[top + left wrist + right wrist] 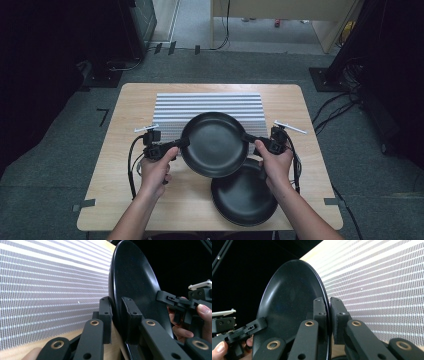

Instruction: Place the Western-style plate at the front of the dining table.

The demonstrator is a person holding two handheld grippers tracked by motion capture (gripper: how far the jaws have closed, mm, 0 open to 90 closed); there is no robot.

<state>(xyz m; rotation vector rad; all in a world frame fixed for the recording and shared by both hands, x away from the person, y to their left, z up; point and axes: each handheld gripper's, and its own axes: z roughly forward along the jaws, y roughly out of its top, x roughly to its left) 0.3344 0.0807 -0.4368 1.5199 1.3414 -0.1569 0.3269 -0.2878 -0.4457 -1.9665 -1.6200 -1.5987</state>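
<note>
1. The table (120, 150) in front of you is a pale wood-grain top with rounded corners, on grey carpet. Its near edge is cut off at the bottom of the high view.
2. On its far half lies a rectangular striped mat (170, 107), with fine white and grey bands running across the table. In both gripper views the weave shows as rows of tiny dots.
3. You hold the upper black plate (214, 144) between your two grippers. It hangs over the mat's near edge, and in the high view it covers the far rim of the lower plate. It is round, matte, with a shallow raised rim and a faint sheen, and being round it has no long axis. Its hollow faces up towards the high camera. In each gripper view it shows edge-on.
4. The lower black plate (245, 197) lies flat on the table near your right forearm. It has the same shape and finish, and its far part is hidden.
5. Your left gripper (181, 143) pinches the upper plate's left rim. Its jaws are closed tight, one pad (106, 312) on each face.
6. Your right gripper (248, 138) clamps the opposite rim the same way, jaws squeezed on the thin edge.
7. Cables trail from both grippers. Their lower runs are hard to follow against your arms.
</note>
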